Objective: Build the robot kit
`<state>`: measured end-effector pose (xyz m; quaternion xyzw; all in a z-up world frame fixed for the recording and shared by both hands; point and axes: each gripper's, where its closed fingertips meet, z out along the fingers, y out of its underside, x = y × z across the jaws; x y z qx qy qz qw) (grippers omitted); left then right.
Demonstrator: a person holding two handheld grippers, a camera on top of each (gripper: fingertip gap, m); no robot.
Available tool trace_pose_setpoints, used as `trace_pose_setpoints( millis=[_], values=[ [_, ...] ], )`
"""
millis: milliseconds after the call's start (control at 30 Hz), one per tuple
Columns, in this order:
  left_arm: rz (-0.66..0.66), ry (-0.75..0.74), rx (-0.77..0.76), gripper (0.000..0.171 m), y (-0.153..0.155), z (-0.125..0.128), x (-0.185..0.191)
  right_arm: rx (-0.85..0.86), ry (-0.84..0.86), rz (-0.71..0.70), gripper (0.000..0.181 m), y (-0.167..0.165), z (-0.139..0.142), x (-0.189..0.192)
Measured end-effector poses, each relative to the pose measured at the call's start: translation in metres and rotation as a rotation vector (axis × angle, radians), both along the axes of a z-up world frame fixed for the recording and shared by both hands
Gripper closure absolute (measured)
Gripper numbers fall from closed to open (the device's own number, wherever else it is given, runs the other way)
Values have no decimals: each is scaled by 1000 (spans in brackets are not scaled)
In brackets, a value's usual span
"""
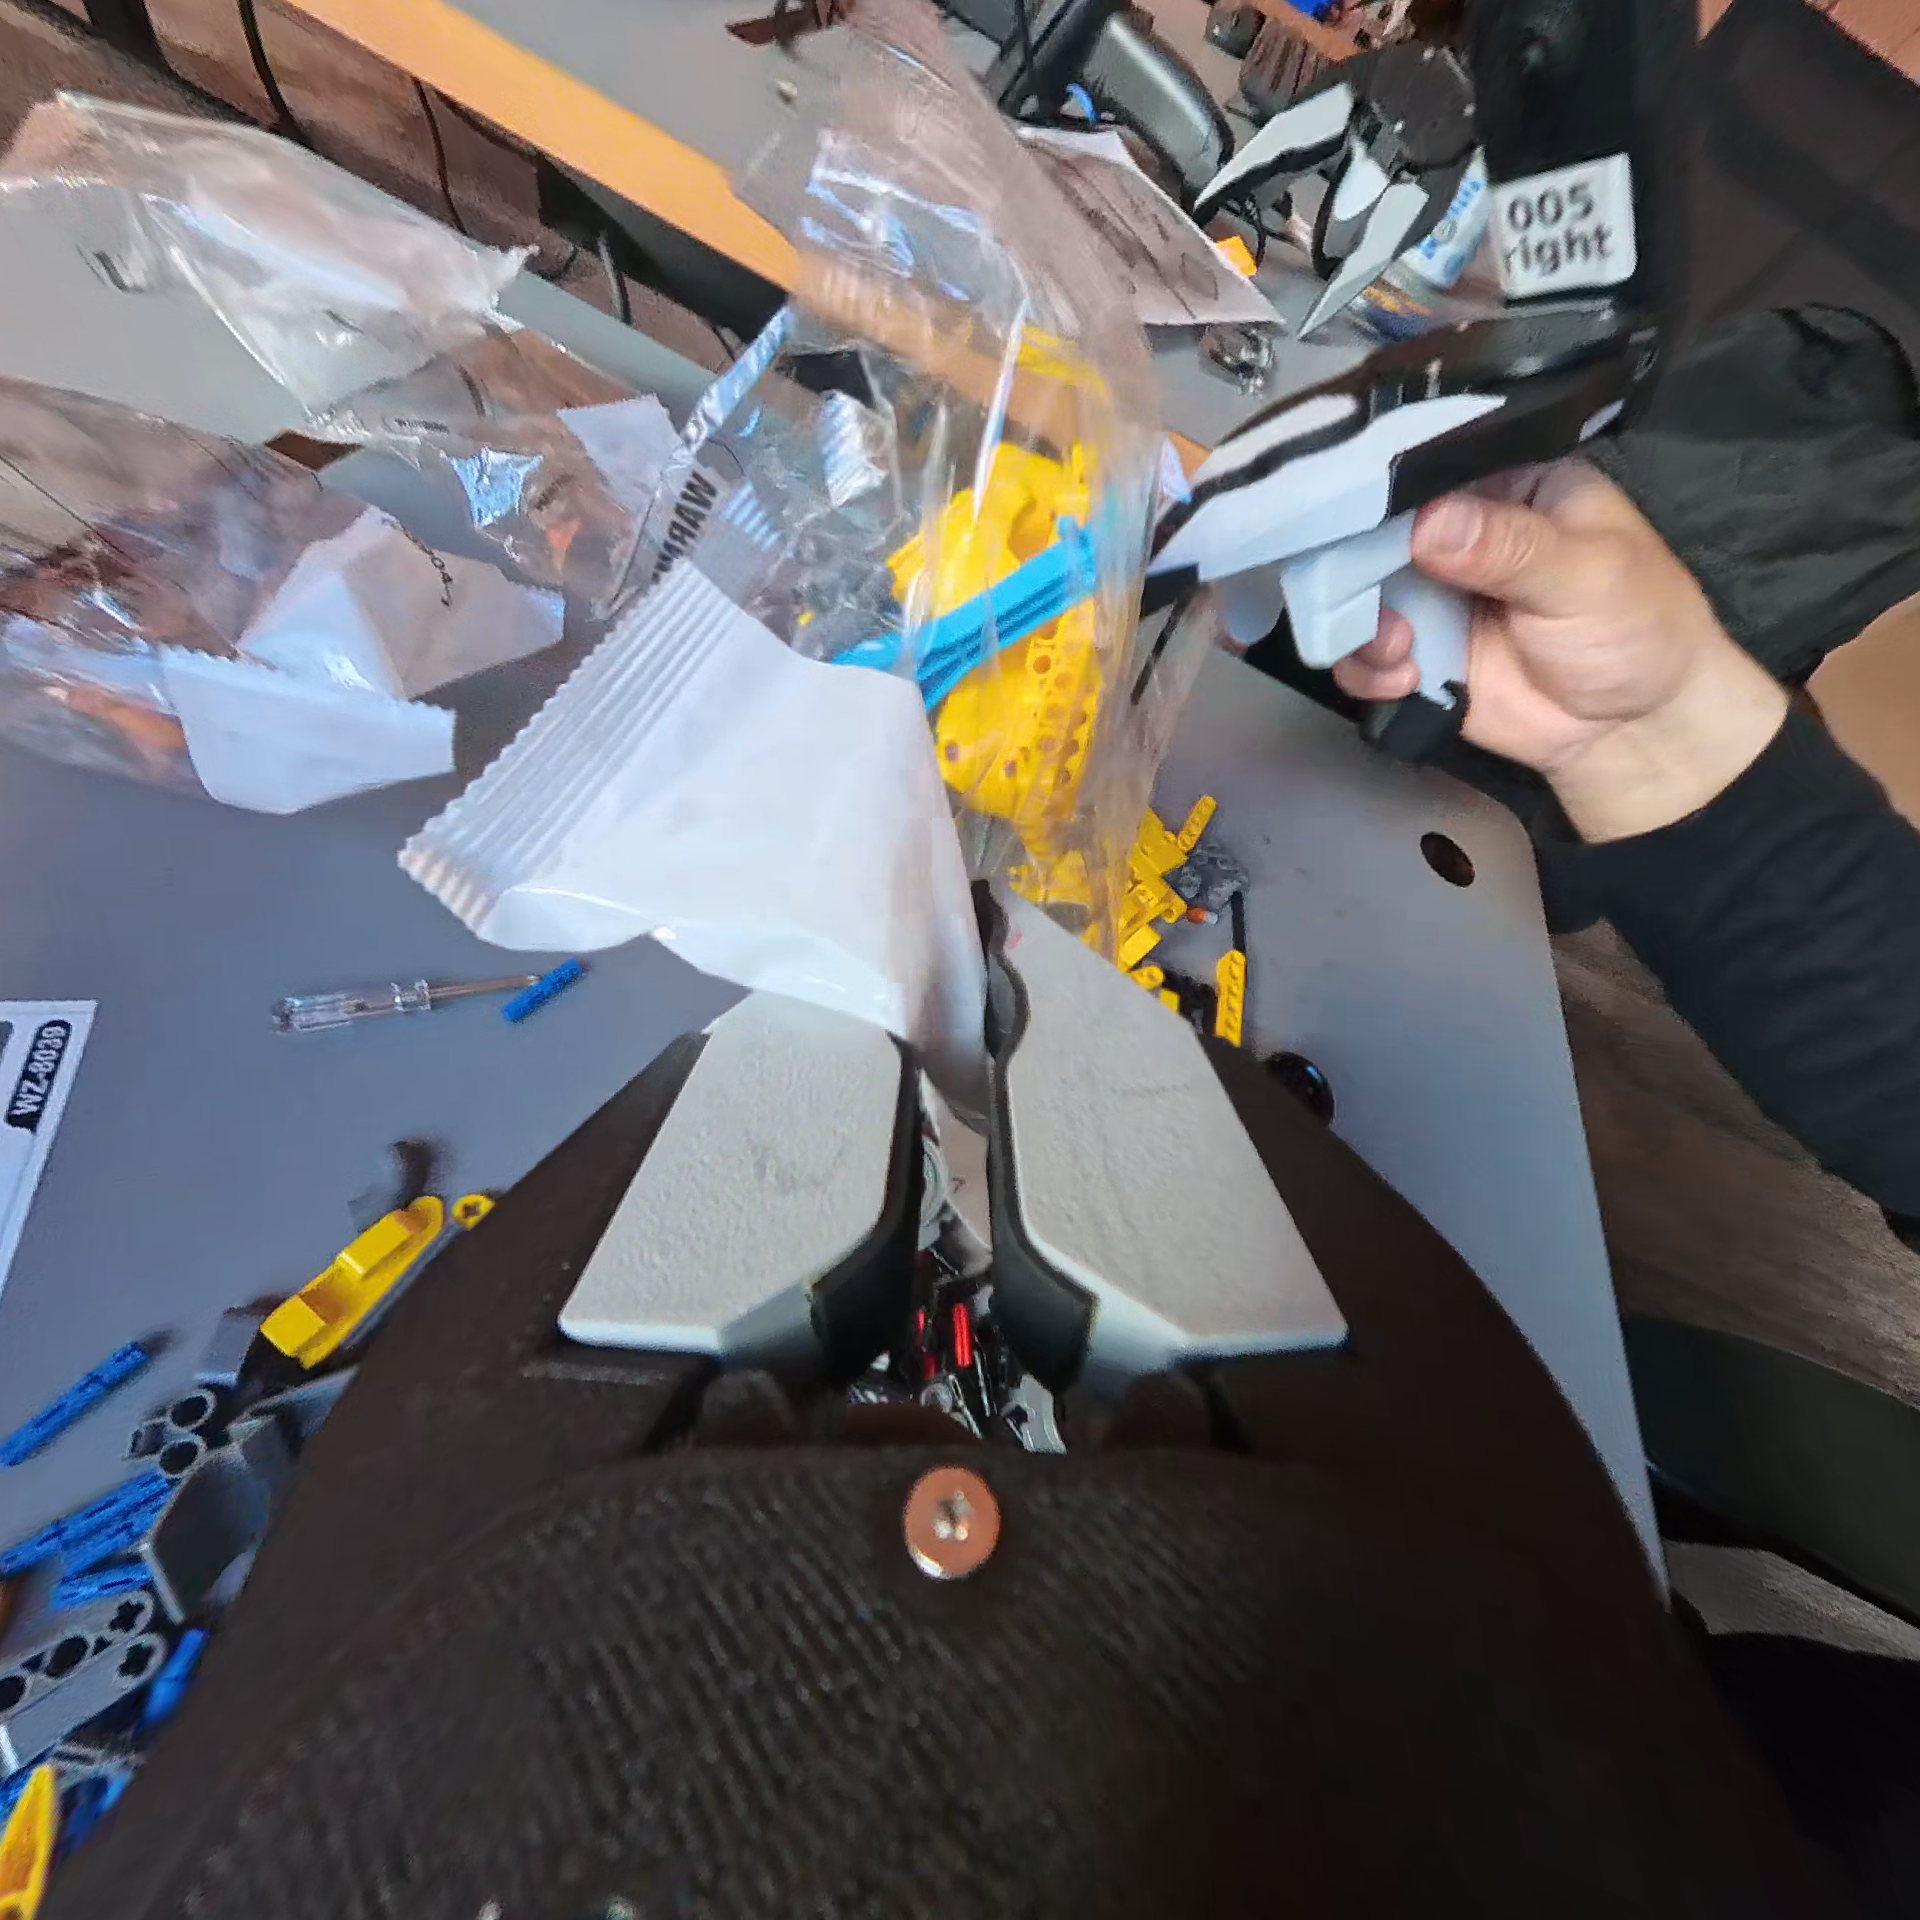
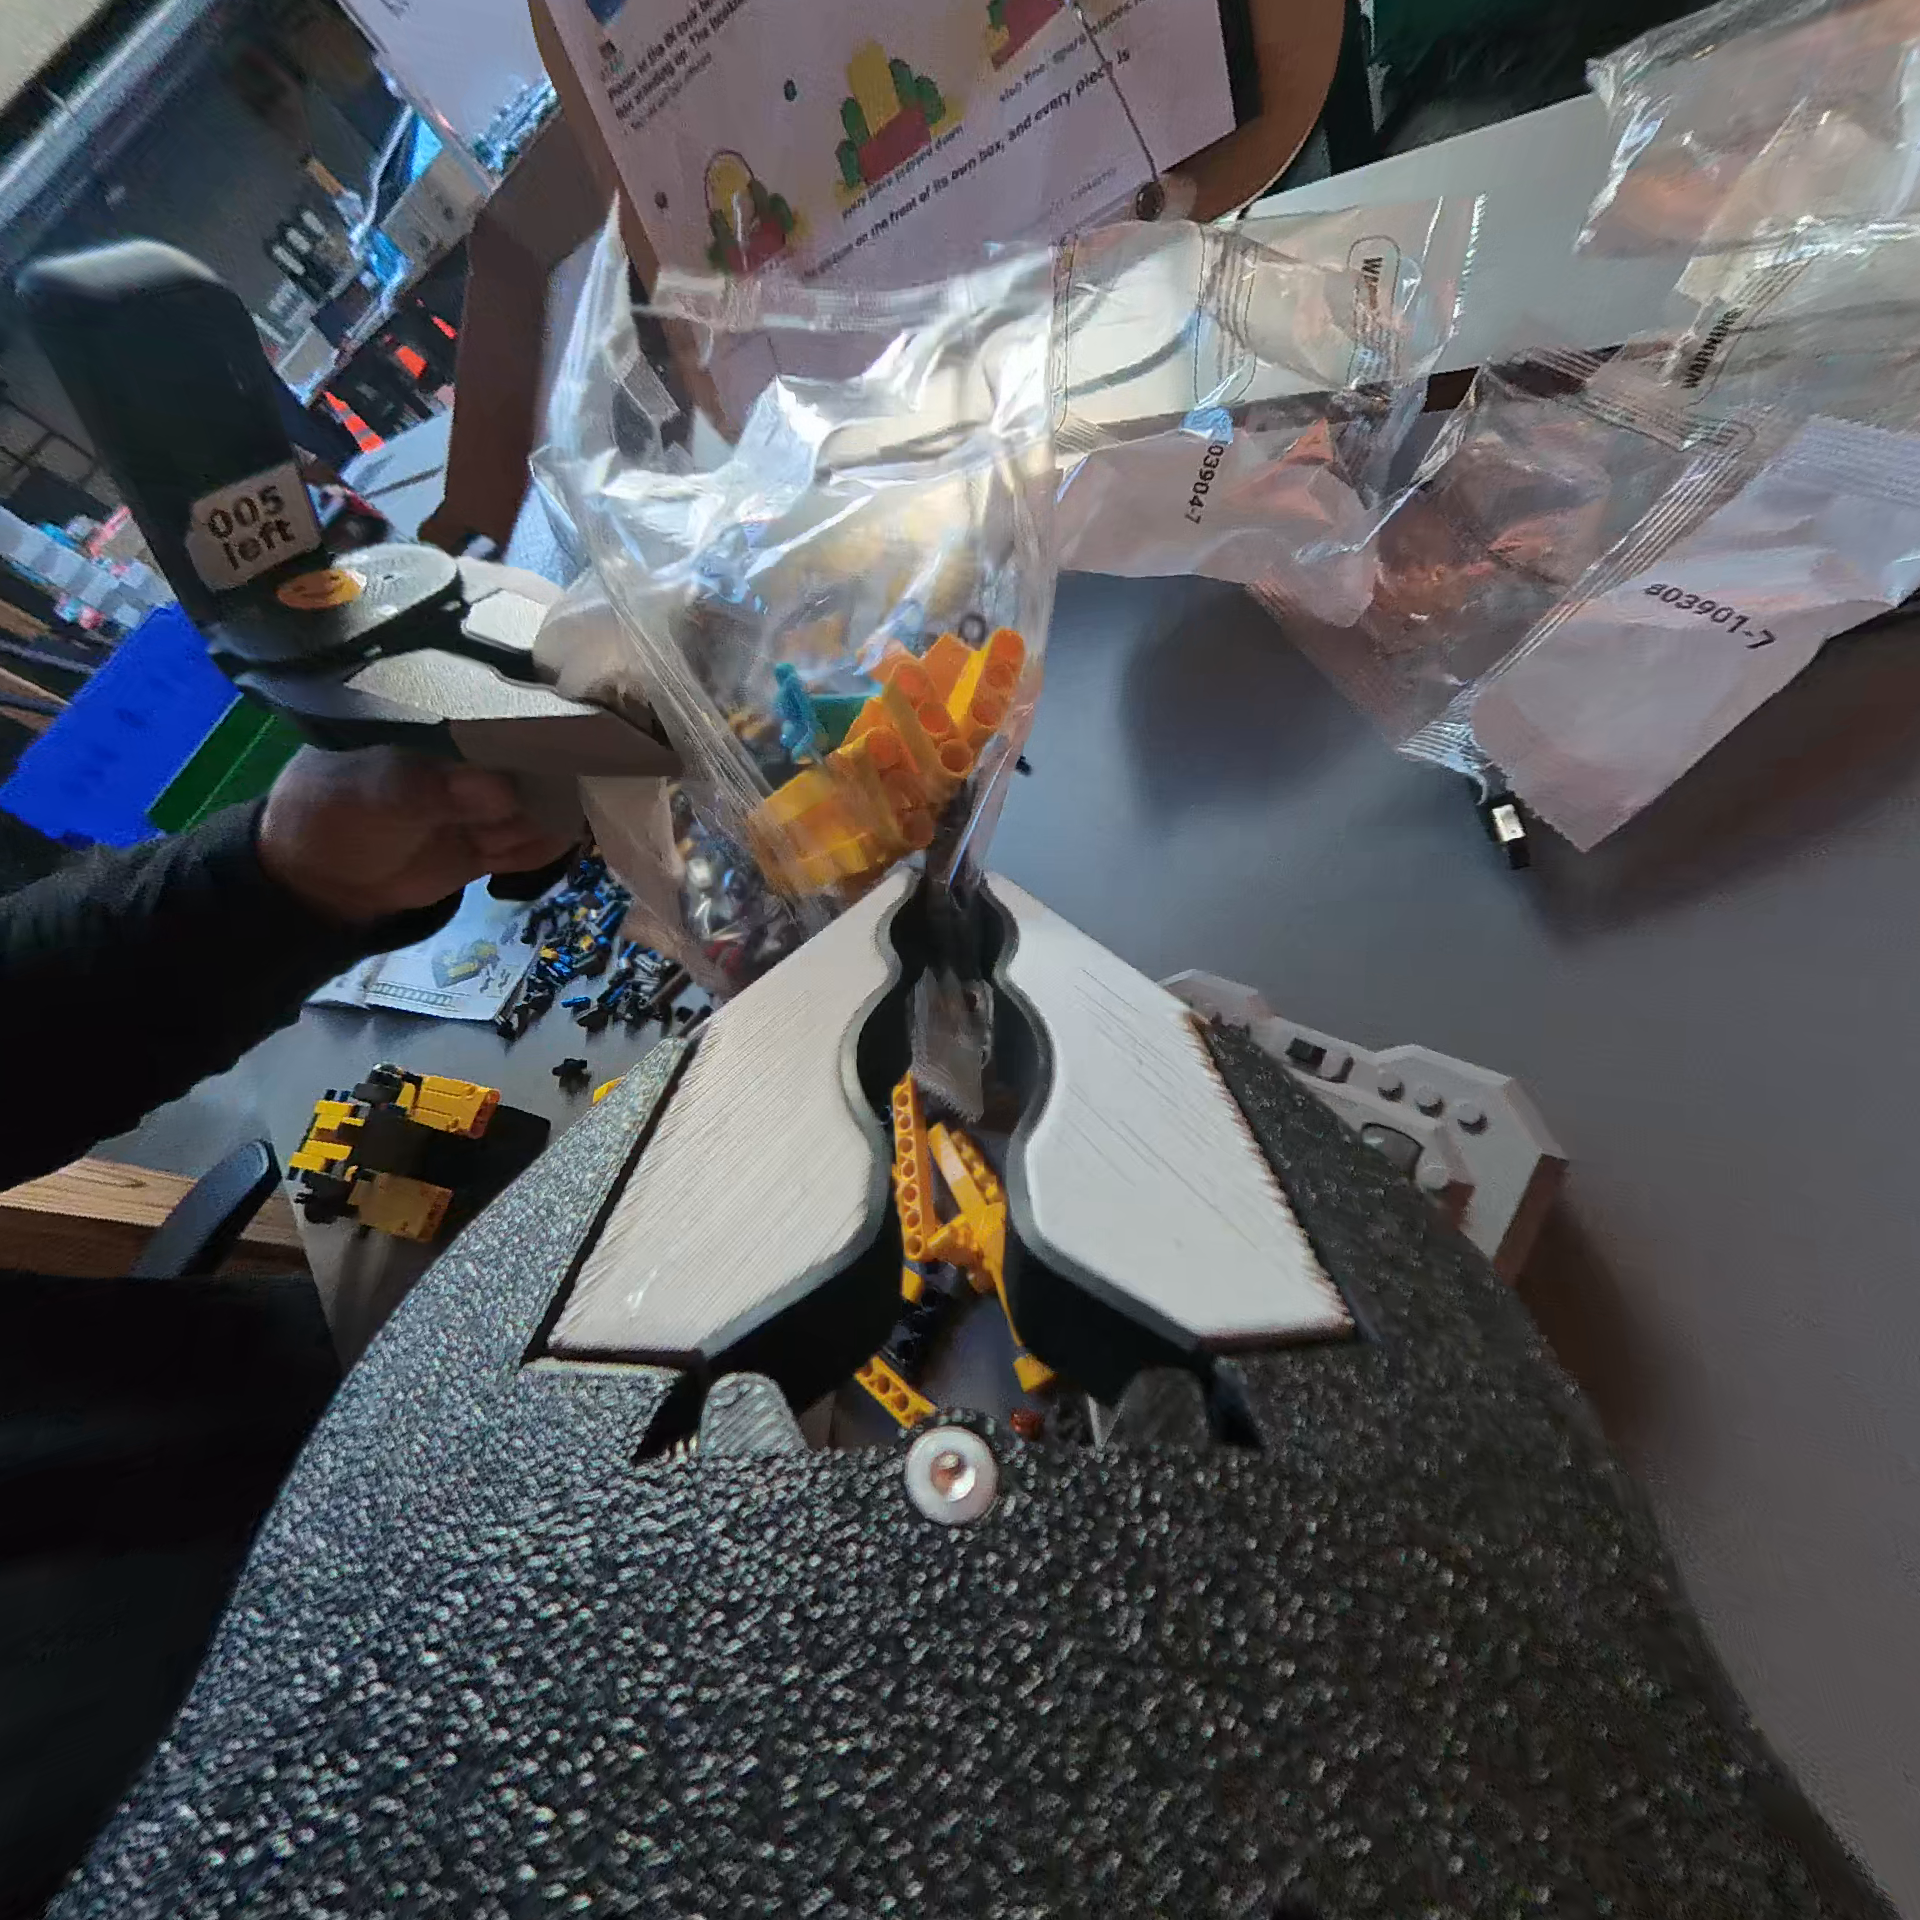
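A clear plastic bag (image 1: 914, 436) holding yellow and blue building pieces (image 1: 1023, 623) hangs above the grey table, held between both grippers. My left gripper (image 1: 987, 935) is shut on the bag's white sealed edge. My right gripper (image 2: 951, 894) is shut on the bag's opposite edge, and the bag (image 2: 821, 520) rises above it with yellow pieces (image 2: 904, 748) inside. The right gripper also shows in the left wrist view (image 1: 1174, 551), and the left gripper shows in the right wrist view (image 2: 665, 748). Loose yellow pieces (image 1: 1174, 894) lie on the table under the bag.
Several empty clear bags (image 1: 260, 499) lie at the left; they also show at the right in the right wrist view (image 2: 1558, 499). A small screwdriver (image 1: 405, 1003), blue pins (image 1: 73, 1403), a part-built yellow model (image 2: 395, 1153) and an instruction sheet (image 2: 447, 966) lie on the grey table (image 1: 208, 1091). Some 12 cm of space lies between my two pairs of fingers. From my left tips it is roughly 15 cm to the small screwdriver (image 1: 405, 1003); from my right, 25 cm.
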<state>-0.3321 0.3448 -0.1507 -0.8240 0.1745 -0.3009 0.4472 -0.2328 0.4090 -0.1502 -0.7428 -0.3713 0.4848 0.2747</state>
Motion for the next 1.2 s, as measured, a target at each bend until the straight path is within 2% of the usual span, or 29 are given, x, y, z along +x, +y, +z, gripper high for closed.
trace_pose_setpoints(
  millis=[233, 333, 567, 733, 933, 1033, 1200],
  values=[
    [-18, -18, -16, 171, -6, -7, 20, -31, -77, 41, 173, 20, -8, -2],
    [39, -20, -61, 170, -3, -12, 25, -114, -153, 54, 173, 30, -14, -4],
    [63, -240, -280, 163, -20, -20, 53, -169, -386, 113, 174, 32, 3, -2],
    [79, -291, -394, 162, -18, -39, 54, -218, -613, 130, 174, 30, -4, 2],
    [66, -439, -520, 159, -20, -46, 55, -262, -737, 166, 174, 26, 0, 4],
    [55, -414, -539, 151, -26, -49, 51, -275, -807, 187, 174, 25, 2, 6],
    [41, -217, -442, 144, -36, -54, 36, -342, -789, 228, 174, 19, -1, -4]
  ],
)
